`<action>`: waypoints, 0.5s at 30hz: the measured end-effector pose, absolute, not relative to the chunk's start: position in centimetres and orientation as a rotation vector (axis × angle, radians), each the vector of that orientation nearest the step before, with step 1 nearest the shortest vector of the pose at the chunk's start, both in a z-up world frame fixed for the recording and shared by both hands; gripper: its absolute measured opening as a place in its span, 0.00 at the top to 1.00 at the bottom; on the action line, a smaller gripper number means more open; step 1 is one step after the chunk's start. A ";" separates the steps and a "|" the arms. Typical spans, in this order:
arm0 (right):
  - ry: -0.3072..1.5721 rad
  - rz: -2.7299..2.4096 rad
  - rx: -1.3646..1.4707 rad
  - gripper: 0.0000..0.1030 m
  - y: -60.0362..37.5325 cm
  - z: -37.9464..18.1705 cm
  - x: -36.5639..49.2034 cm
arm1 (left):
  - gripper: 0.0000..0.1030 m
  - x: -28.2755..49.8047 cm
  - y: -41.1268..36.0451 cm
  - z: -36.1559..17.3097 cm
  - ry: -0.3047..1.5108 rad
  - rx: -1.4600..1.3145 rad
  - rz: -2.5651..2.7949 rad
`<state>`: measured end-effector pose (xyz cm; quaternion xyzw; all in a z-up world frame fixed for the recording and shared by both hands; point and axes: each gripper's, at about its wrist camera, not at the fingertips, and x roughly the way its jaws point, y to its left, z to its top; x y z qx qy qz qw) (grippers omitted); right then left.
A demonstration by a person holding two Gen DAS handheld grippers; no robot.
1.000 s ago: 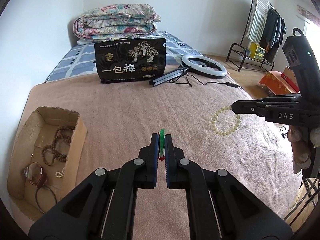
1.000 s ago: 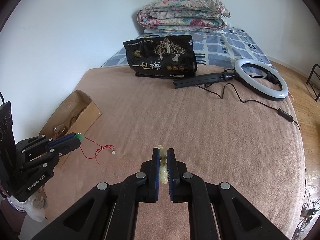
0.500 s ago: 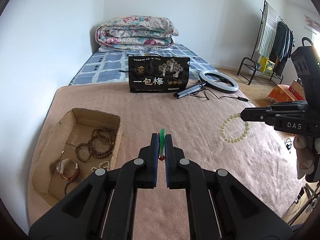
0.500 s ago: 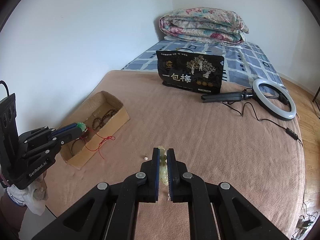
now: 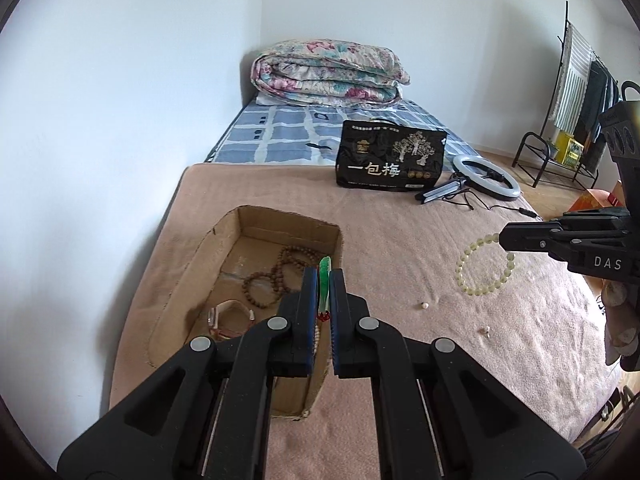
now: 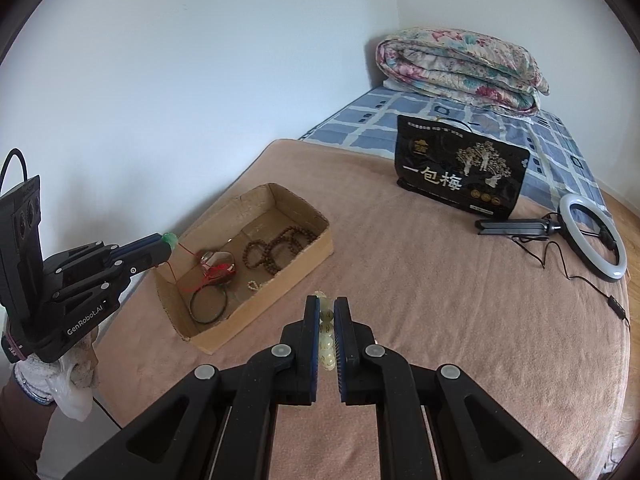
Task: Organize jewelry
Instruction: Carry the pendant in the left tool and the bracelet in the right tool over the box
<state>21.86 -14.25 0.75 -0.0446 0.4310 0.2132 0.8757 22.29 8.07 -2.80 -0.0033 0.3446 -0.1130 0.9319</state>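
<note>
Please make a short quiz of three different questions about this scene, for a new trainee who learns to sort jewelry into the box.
1. True or false: the left claw is shut on the green pendant, whose red cord hangs down into the cardboard box.
2. Which item does the right claw hold? A) the brown bead strand B) the pale bead bracelet C) the ring light
3. Fill the blank: two small loose beads lie on the ____ blanket, outside the box.

Key
1. True.
2. B, the pale bead bracelet; the brown bead strand lies in the box, the ring light on the pink blanket.
3. Pink.
</note>
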 end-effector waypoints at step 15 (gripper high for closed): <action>0.918 0.541 -0.128 0.96 -6.0 -0.9 23.1 | 0.96 22.6 15.2 -5.6 0.738 -0.032 -0.114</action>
